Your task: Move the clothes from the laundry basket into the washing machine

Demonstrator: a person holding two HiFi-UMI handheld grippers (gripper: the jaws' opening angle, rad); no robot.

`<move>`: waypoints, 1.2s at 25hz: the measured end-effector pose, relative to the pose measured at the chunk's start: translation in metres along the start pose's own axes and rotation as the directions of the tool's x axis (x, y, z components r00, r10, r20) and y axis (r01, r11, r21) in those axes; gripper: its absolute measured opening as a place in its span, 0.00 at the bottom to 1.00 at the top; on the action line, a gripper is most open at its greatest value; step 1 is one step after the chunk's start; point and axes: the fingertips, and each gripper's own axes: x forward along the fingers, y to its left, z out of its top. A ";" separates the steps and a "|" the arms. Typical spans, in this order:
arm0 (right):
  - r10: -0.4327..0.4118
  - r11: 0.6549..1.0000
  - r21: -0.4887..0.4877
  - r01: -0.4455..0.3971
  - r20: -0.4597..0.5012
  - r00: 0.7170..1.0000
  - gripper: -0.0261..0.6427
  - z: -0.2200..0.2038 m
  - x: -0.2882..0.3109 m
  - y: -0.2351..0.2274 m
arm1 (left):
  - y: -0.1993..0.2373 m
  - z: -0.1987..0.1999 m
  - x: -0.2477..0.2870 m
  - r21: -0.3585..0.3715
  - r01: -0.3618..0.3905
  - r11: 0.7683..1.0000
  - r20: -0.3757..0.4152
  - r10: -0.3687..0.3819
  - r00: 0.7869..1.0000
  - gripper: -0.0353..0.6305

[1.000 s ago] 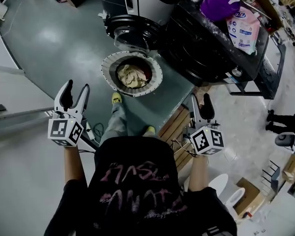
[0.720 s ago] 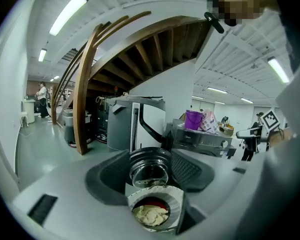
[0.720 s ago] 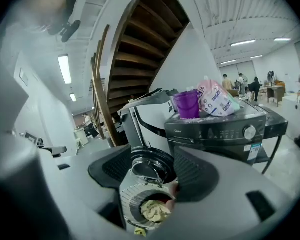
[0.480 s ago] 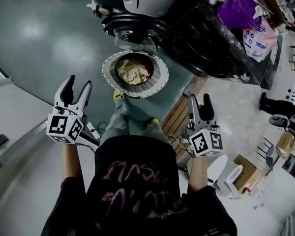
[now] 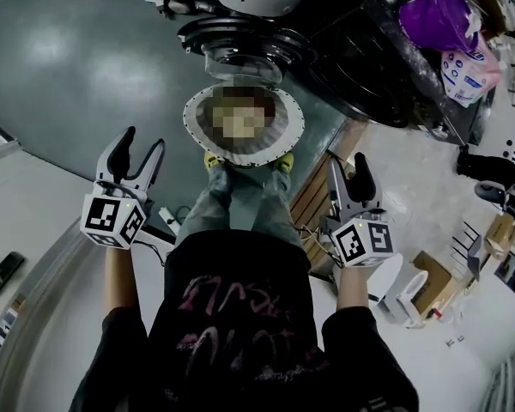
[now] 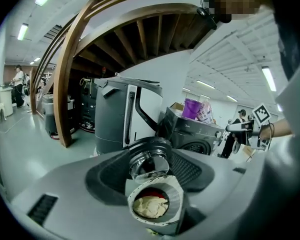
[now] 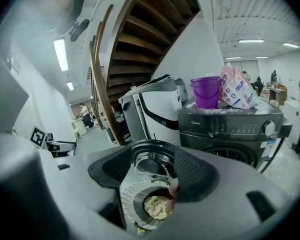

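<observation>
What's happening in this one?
A person stands over a round laundry basket on the floor, with a gripper in each hand. The left gripper and the right gripper are held at either side of the basket, short of it. Both have their jaws apart and nothing between them. Cream and red clothes lie in the basket. A round glass door hangs open just beyond it. No garment has been picked up yet.

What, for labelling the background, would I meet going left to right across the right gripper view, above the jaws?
left gripper → curved wooden stair beam → grey-and-white machine → purple bucket → pink bag
</observation>
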 end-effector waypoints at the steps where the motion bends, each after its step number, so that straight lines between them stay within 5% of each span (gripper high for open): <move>1: 0.006 1.000 -0.001 -0.006 -0.005 1.000 0.45 -0.001 0.003 -0.002 | -0.003 0.000 0.003 0.004 0.005 1.000 -0.006 -0.005 1.000 0.44; 19: 0.141 0.981 -0.109 -0.160 -0.168 0.976 0.44 -0.063 0.064 -0.078 | -0.062 -0.050 0.100 0.095 0.089 0.992 -0.154 -0.073 0.985 0.45; 26: 0.222 0.942 -0.188 -0.279 -0.278 0.935 0.44 -0.115 0.096 -0.089 | -0.069 -0.107 0.130 0.099 0.126 0.987 -0.252 -0.098 0.963 0.45; 30: 0.276 0.914 -0.201 -0.353 -0.330 0.903 0.44 -0.154 0.119 -0.076 | -0.066 -0.142 0.147 0.211 0.179 0.961 -0.330 -0.102 0.938 0.45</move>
